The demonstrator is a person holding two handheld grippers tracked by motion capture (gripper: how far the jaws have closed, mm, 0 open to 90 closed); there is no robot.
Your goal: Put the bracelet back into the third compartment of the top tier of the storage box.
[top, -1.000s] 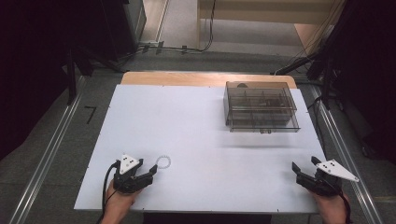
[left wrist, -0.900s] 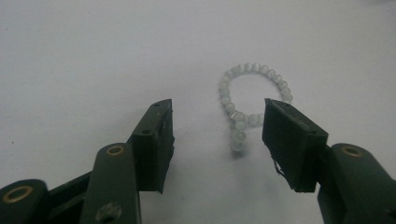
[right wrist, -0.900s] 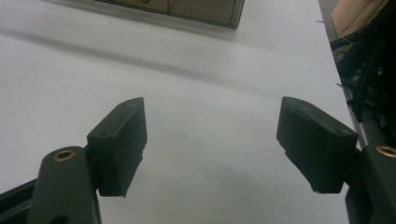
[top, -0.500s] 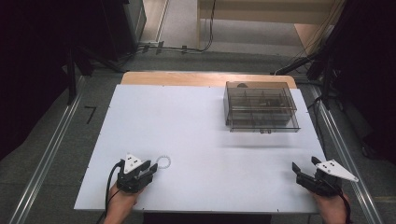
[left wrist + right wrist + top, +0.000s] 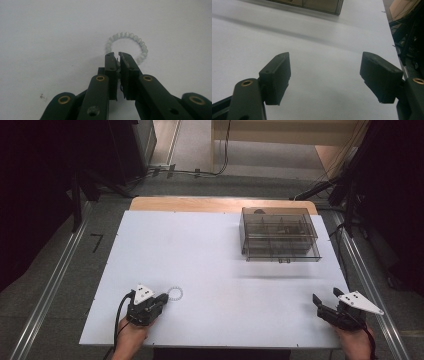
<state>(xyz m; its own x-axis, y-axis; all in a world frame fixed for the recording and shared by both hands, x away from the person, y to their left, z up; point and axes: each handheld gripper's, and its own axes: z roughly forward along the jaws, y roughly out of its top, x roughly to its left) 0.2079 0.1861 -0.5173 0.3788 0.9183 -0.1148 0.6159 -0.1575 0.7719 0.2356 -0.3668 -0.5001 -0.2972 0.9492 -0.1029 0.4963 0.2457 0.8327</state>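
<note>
Since one second ago, left gripper (image 5: 161, 301) moved slightly toward the bead bracelet (image 5: 126, 46); its jaws pinch the near side. Right gripper (image 5: 327, 301) stays, jaws spread wide. No writing is readable. Drawer box (image 5: 279, 234) sits far right.

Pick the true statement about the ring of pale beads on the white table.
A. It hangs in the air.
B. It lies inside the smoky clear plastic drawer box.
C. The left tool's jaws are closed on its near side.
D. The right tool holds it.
C: in the left gripper view the left tool has its jaws nearly together on the near edge of the ring of pale beads.
</note>
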